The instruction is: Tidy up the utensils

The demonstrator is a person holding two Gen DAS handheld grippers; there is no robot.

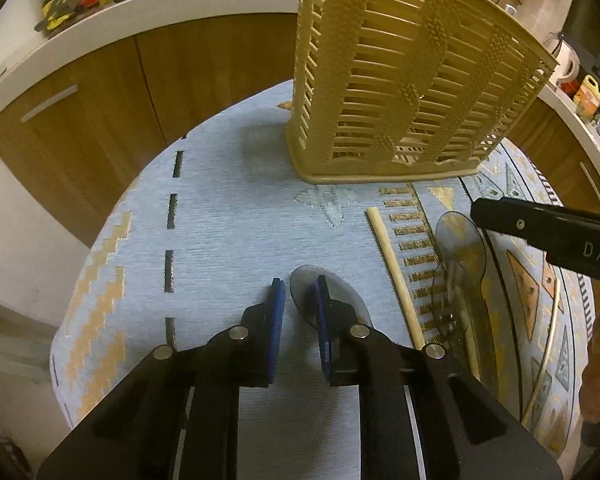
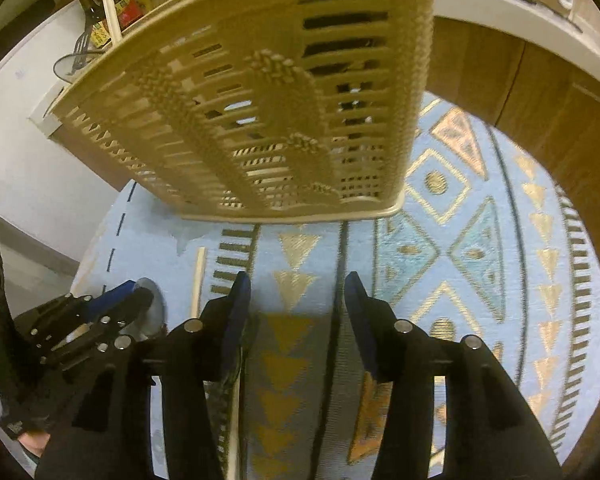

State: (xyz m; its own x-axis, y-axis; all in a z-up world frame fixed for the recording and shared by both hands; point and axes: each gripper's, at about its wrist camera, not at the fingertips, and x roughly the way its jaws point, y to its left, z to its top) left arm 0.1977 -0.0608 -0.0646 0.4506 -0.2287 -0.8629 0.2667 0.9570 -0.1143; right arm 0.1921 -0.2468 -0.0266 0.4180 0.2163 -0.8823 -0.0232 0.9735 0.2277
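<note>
While clear spoon [image 1: 332,300] bowl points at basket [image 1: 412,80], chopstick [image 1: 396,276] parallels.

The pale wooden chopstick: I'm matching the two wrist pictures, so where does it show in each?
Left wrist view: the chopstick lies right of centre on the tablecloth, slanting toward the basket.
Right wrist view: its end shows left of centre, partly hidden behind the right gripper.
Shared landmark: the basket.

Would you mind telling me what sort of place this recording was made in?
Most likely a home kitchen. White countertops over wooden cabinets curve around the table, sauce bottles stand on the counter, and a beige slatted utensil basket sits on a patterned blue tablecloth.
</note>
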